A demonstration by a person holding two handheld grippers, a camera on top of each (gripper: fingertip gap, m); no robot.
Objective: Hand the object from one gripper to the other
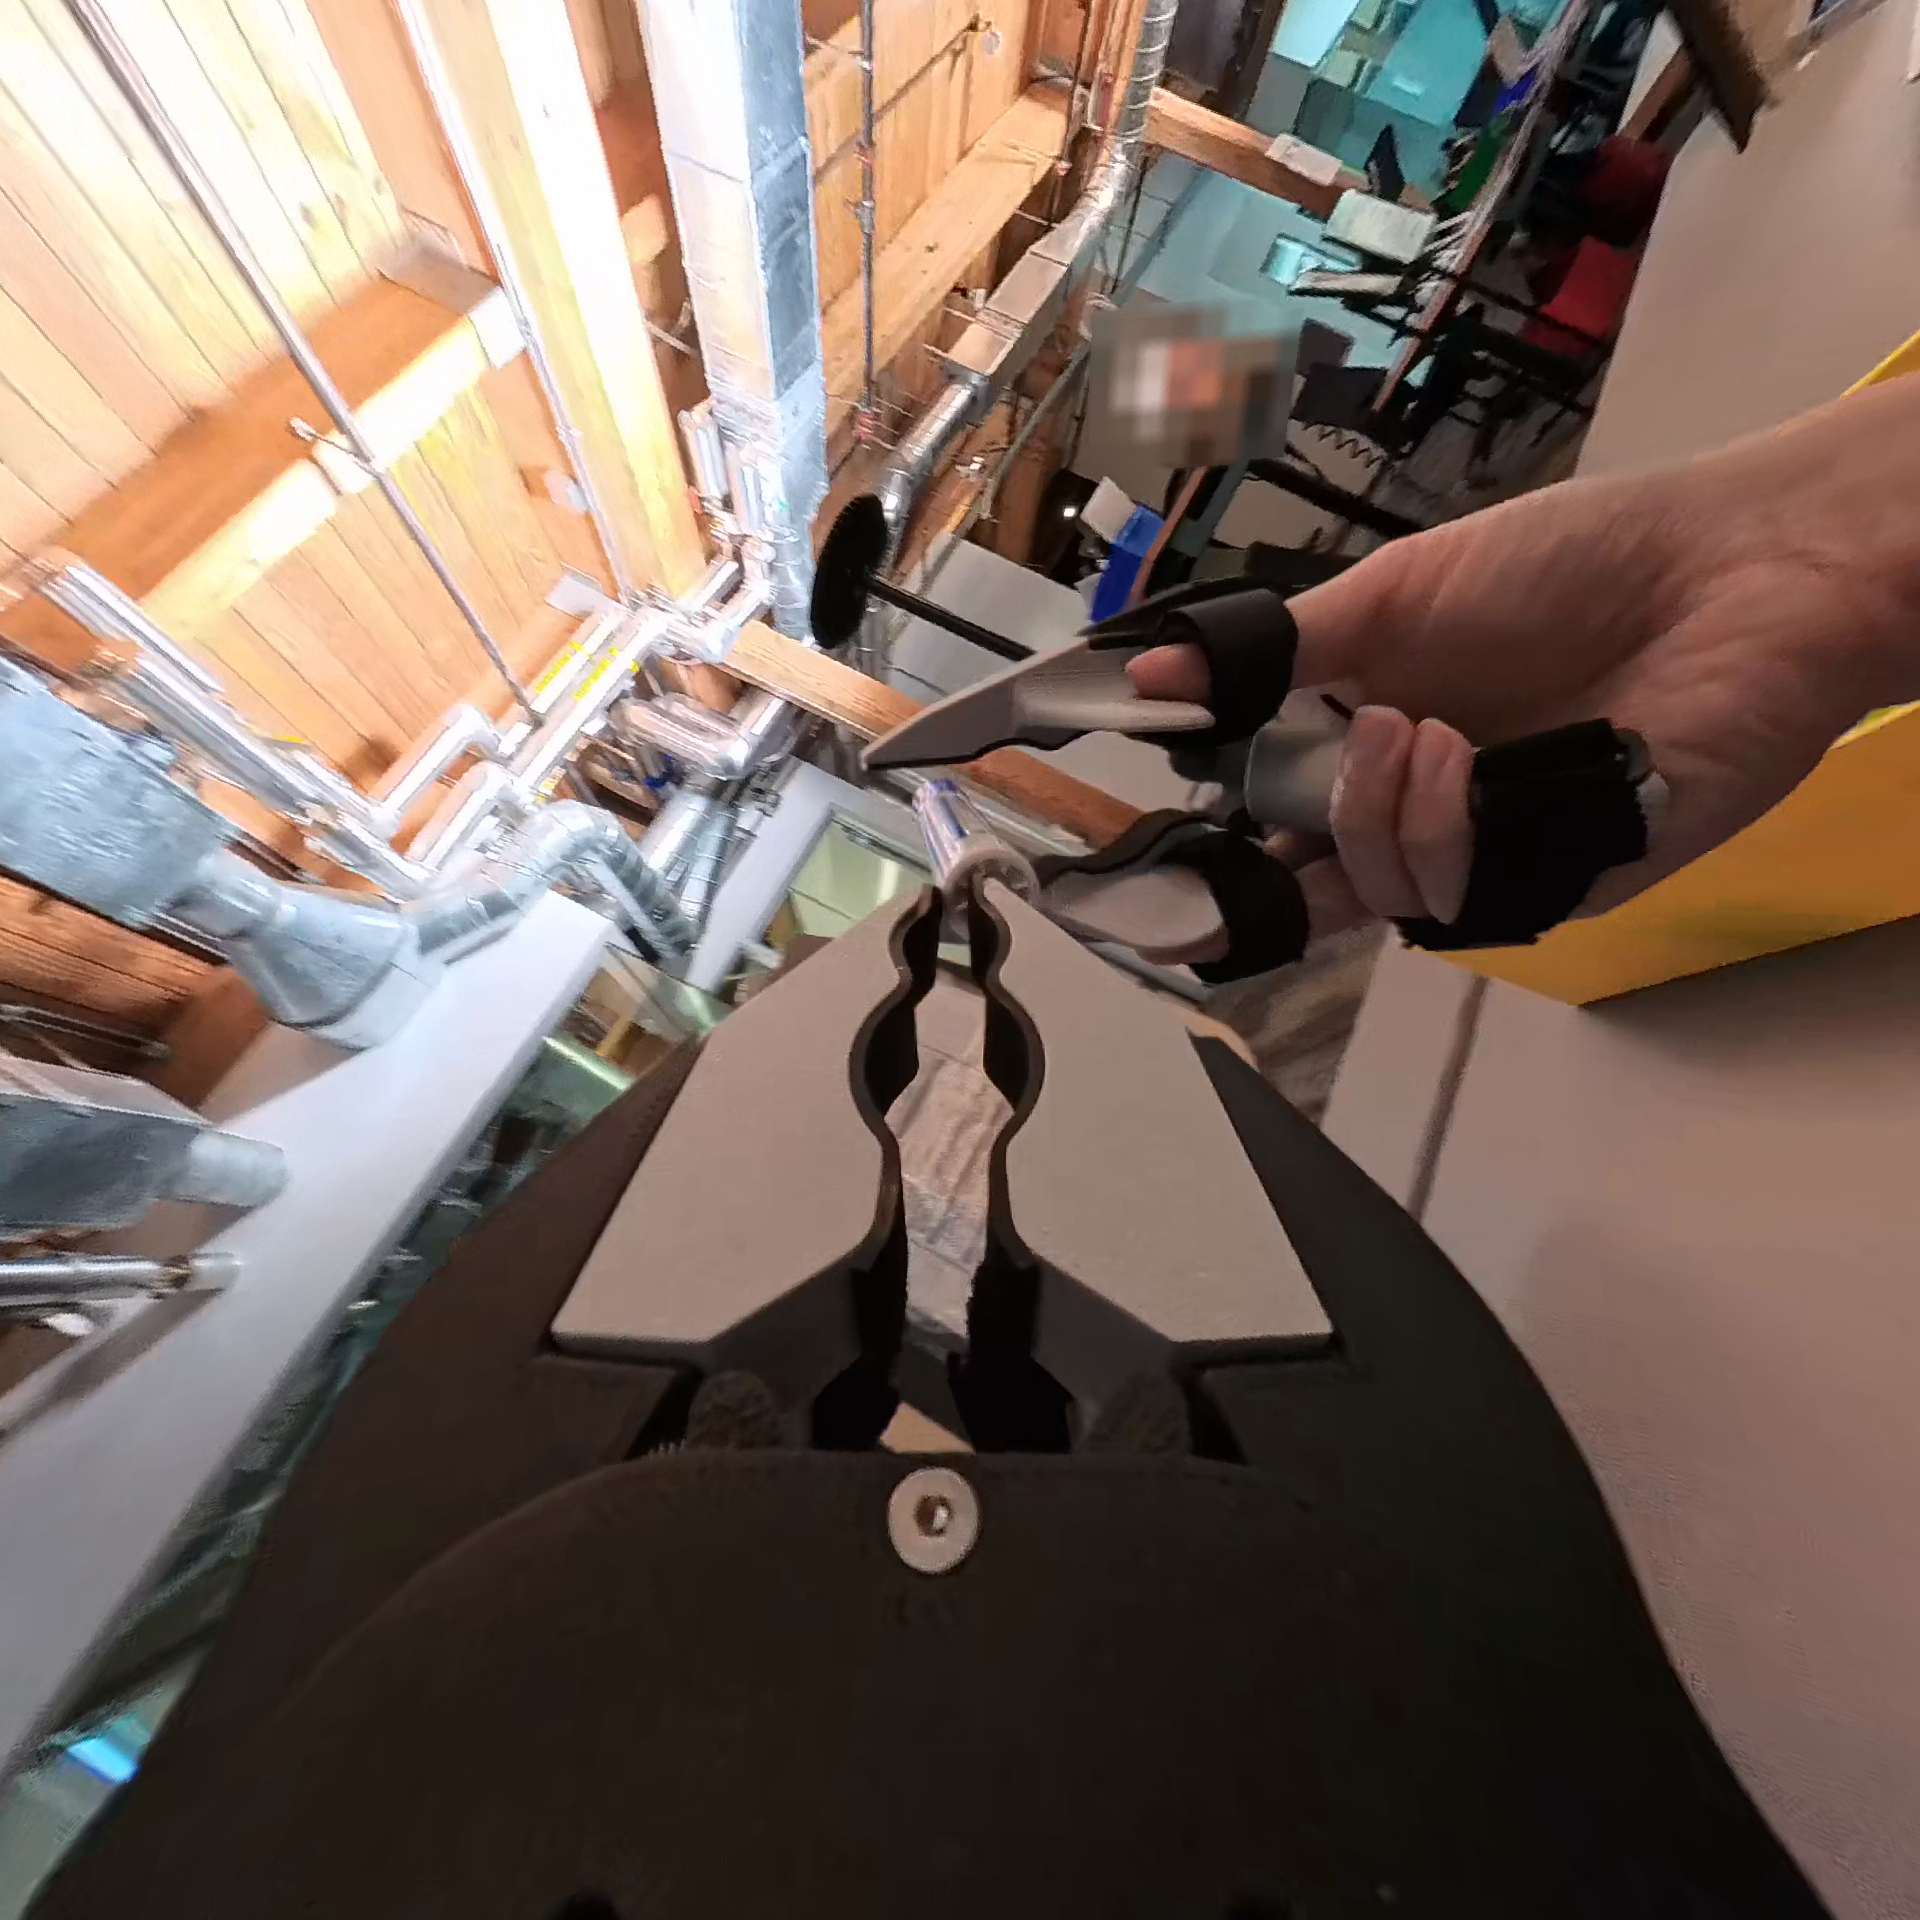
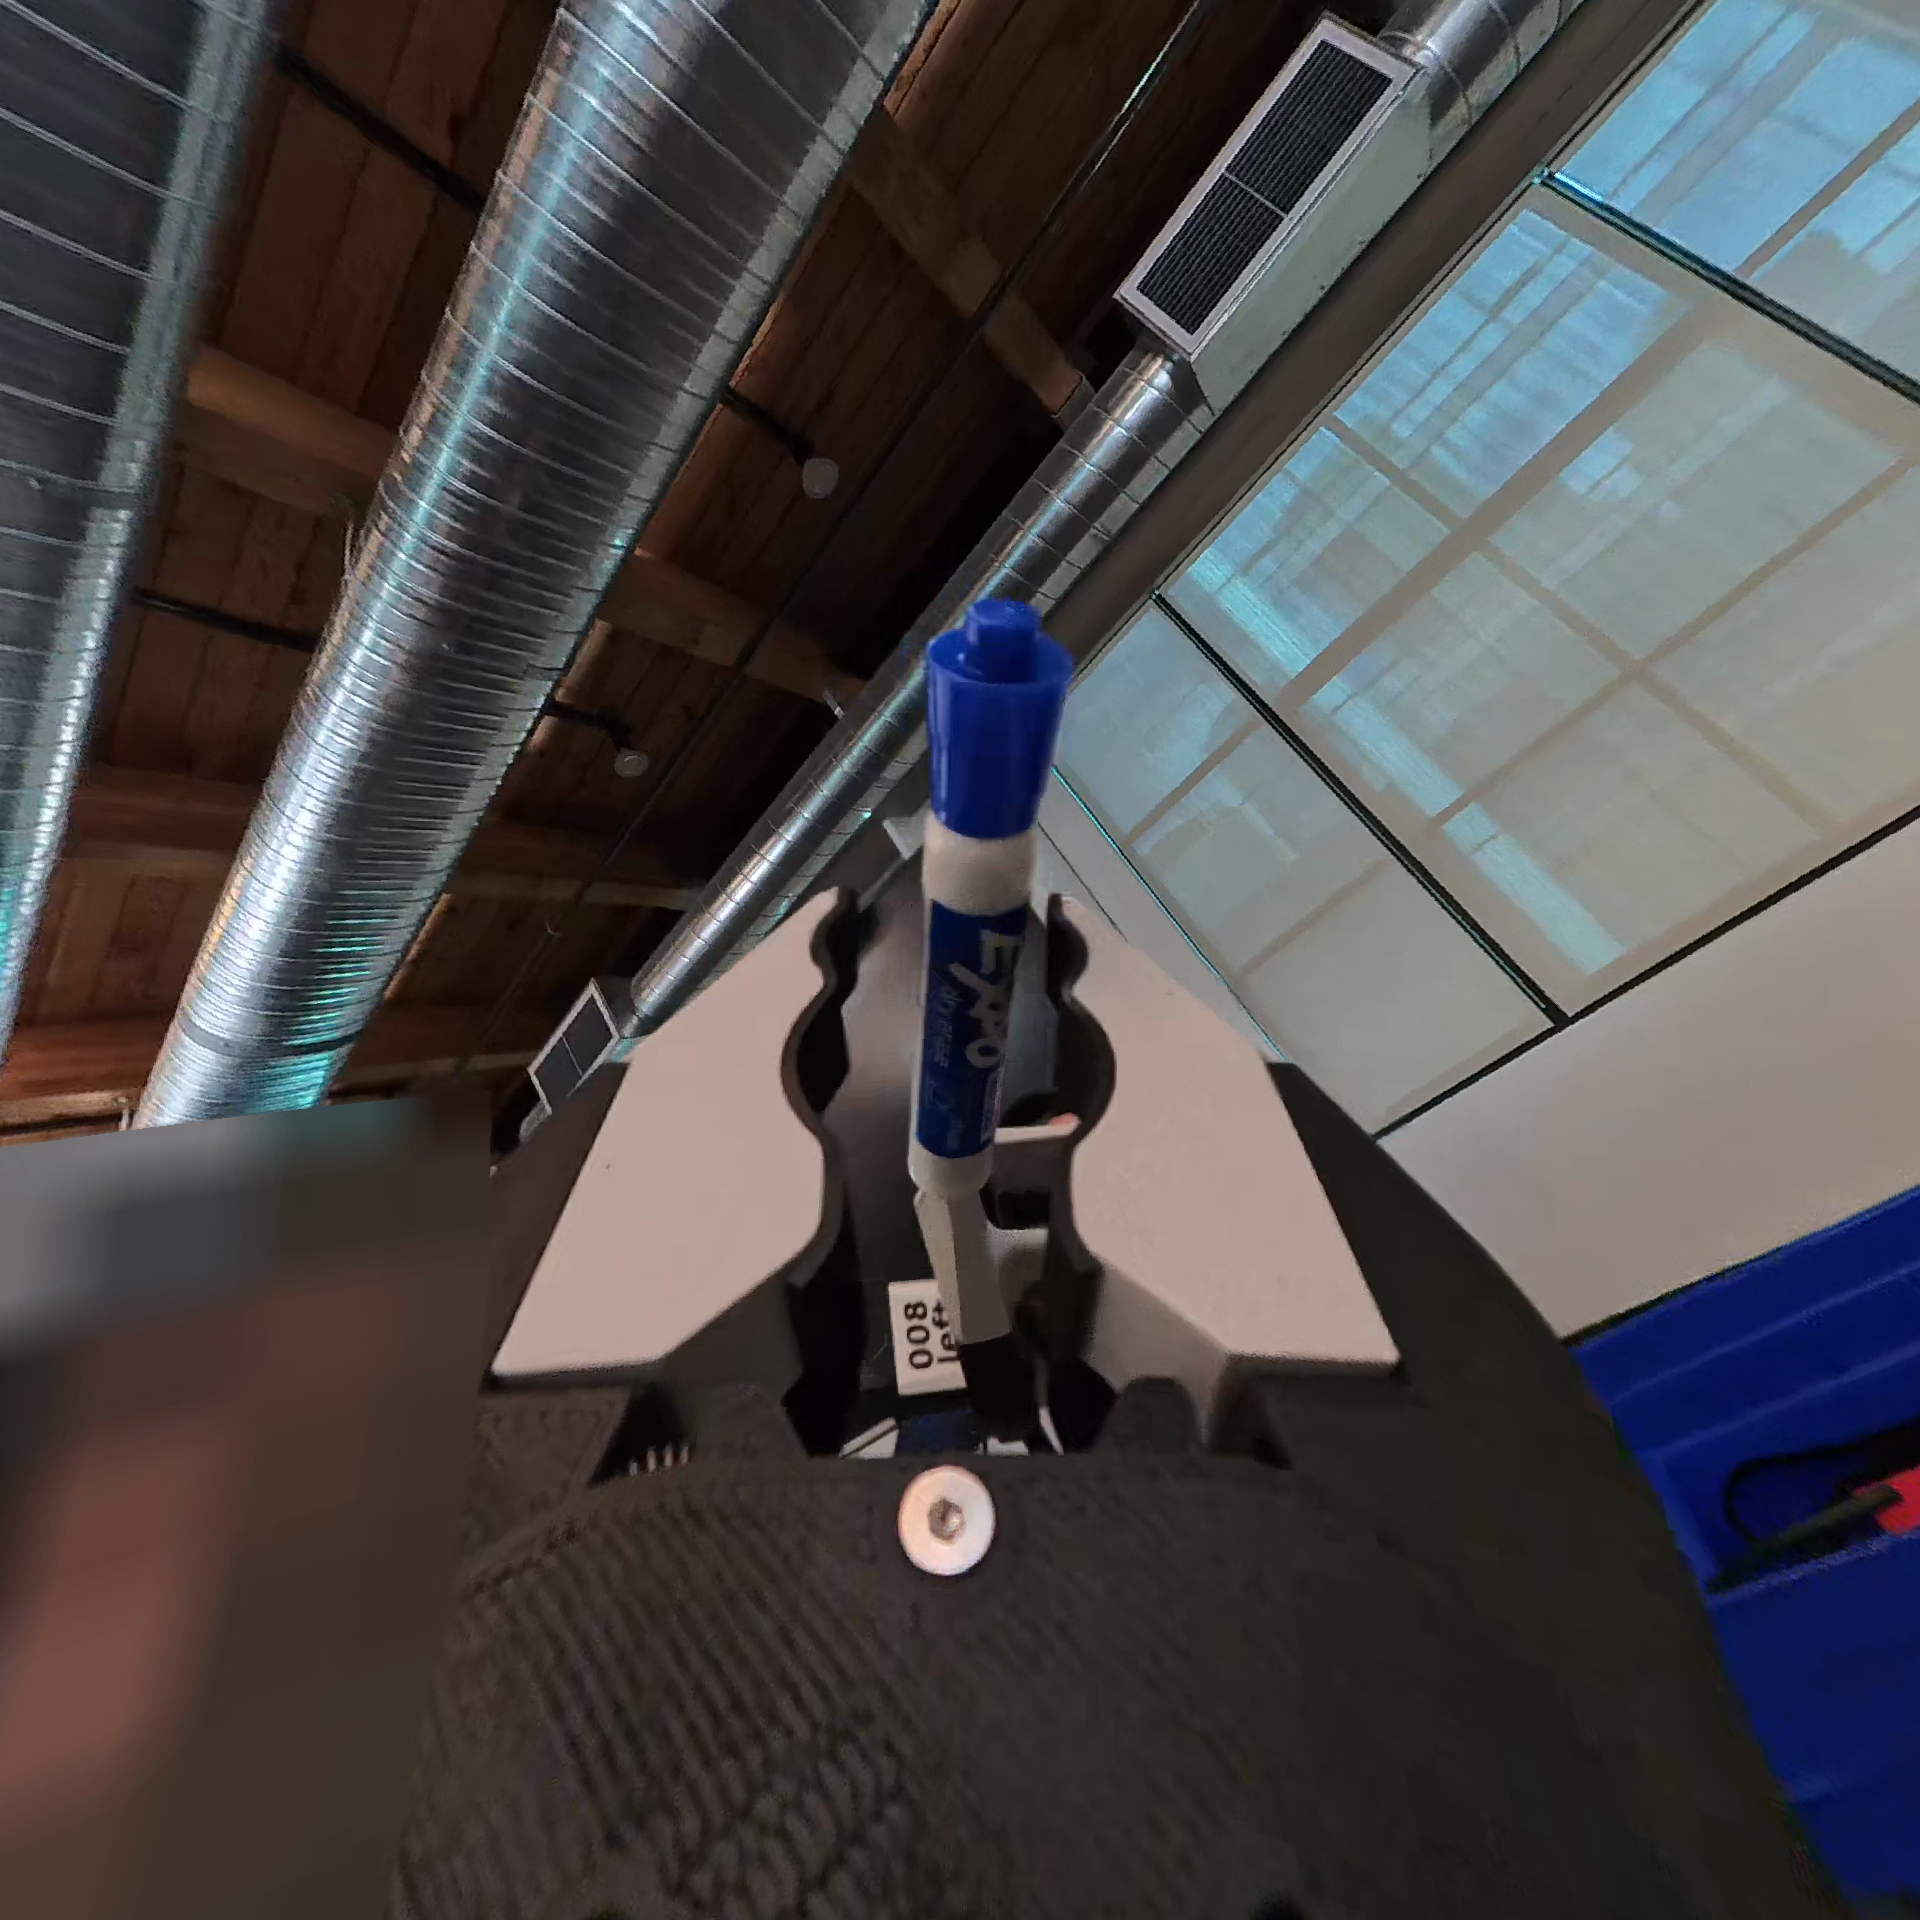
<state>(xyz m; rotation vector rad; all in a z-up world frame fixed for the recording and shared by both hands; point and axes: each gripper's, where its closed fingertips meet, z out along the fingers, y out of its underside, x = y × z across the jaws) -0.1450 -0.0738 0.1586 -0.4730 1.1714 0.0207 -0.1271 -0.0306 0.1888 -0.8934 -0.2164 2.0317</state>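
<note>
Left gripper (image 1: 956,904): its jaws are pinching nearly closed on the marker's white tail end, carrying it so the barrel is sticking out ahead of the fingertips for the other tool to take.
Marker (image 1: 961,847): it is pointing forward from the left tips, lying between the right gripper's fingers, with its blue cap (image 2: 992,717) past them.
Right gripper (image 1: 951,821): it is standing wide, both fingers flanking the barrel without touching it, likely waiting to close.
Hand (image 1: 1558,675): it is gripping the right tool, strapped in.
Count: one marker, one cap, two grippers, one visible hand.
</note>
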